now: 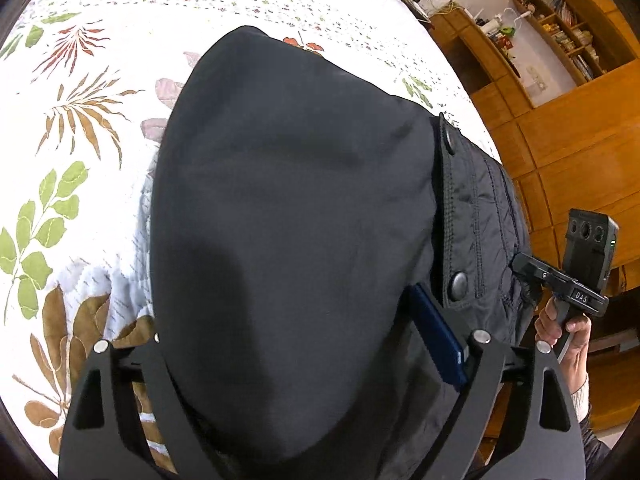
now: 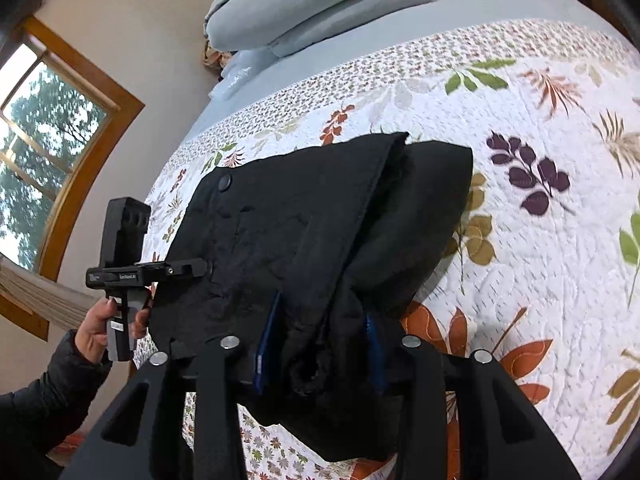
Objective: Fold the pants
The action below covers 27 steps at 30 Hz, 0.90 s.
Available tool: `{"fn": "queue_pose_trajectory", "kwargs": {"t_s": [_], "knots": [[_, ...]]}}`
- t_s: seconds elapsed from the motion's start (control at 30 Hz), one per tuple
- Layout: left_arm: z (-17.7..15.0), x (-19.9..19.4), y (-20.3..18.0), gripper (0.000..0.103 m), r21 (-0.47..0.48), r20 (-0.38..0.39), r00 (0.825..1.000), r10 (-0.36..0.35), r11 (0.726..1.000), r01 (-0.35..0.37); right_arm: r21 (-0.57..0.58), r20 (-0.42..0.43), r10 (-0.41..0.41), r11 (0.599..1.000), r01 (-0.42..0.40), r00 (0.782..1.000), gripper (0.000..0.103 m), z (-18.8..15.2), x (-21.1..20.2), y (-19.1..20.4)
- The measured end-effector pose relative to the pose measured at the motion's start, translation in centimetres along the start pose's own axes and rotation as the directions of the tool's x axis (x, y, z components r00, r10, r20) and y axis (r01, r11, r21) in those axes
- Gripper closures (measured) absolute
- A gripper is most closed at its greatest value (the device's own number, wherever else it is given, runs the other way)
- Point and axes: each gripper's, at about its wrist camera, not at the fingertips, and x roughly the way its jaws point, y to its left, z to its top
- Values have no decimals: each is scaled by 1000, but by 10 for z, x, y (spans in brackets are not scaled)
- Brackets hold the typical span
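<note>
Black padded pants (image 2: 320, 232) lying folded on the leaf-print quilt (image 2: 540, 240), a gripper at each end

Left wrist view is showing a wooden shelf unit (image 1: 560, 40) and the right hand (image 1: 568, 328); right wrist view is showing a window (image 2: 44, 152), grey pillows (image 2: 312, 4) and the left hand (image 2: 100, 332). Left gripper (image 1: 320, 380) is standing wide, fabric filling the gap, only one blue pad (image 1: 440, 340) visible, grip unclear. Right gripper (image 2: 320, 352) is half closed, both blue pads pinching a bunched fold
</note>
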Motion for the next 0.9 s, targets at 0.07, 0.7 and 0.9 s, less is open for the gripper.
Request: {"fn": "queue_pose_trajectory", "kwargs": {"t_s": [0.07, 0.7, 0.9], "knots": [[-1, -1, 0, 13, 13, 9, 1000, 8, 1000, -8, 20, 3, -5, 1000, 5, 1000, 52, -6, 0, -6], [-64, -72, -46, 12, 126, 289, 908, 303, 928, -350, -164, 104, -71, 983, 87, 992, 45, -44, -25, 49], [-68, -48, -55, 12, 145, 266, 901, 344, 909, -390, -102, 73, -104, 989, 111, 992, 52, -52, -10, 23]]}}
